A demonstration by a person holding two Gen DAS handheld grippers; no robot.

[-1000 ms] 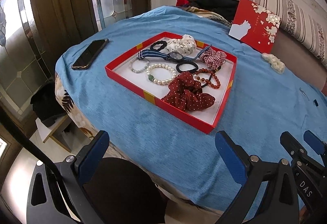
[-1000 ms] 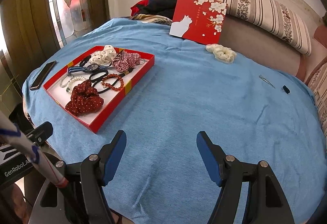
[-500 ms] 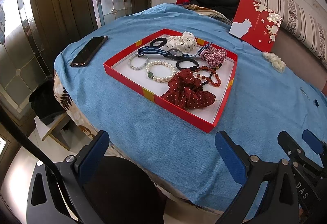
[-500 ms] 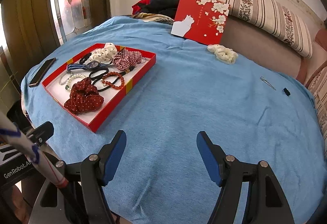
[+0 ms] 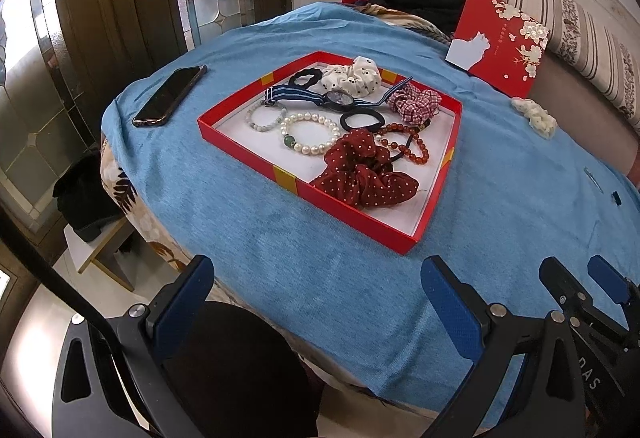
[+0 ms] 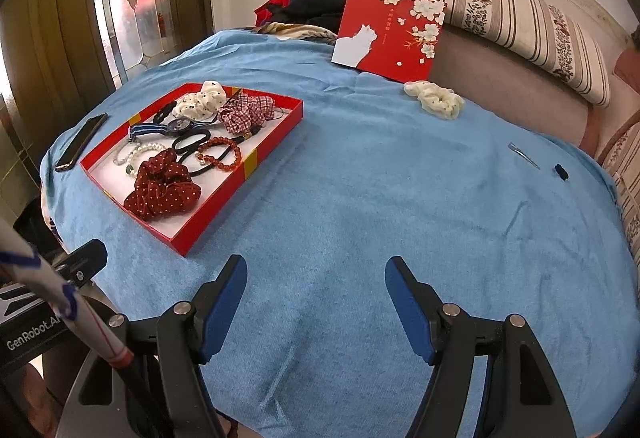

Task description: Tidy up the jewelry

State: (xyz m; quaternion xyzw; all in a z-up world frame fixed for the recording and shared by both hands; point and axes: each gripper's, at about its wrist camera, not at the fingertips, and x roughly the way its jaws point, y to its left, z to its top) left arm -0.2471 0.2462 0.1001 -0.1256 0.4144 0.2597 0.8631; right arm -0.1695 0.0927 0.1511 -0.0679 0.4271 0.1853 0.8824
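Observation:
A red tray lies on the blue cloth. It holds a dark red dotted scrunchie, a pearl bracelet, a red bead bracelet, a striped-strap watch, black hair ties, a checked scrunchie and a white dotted scrunchie. A cream scrunchie lies outside the tray by the red box lid. My left gripper is open and empty, near the table's front edge. My right gripper is open and empty above bare cloth.
A black phone lies left of the tray. A red box lid with a white cat leans on a striped cushion. A thin metal clip and a small black piece lie at the right. Clothes are piled at the back.
Both grippers have moved slightly forward towards the table; the tray looks a little nearer. Nothing on the table has moved. Both stay open.

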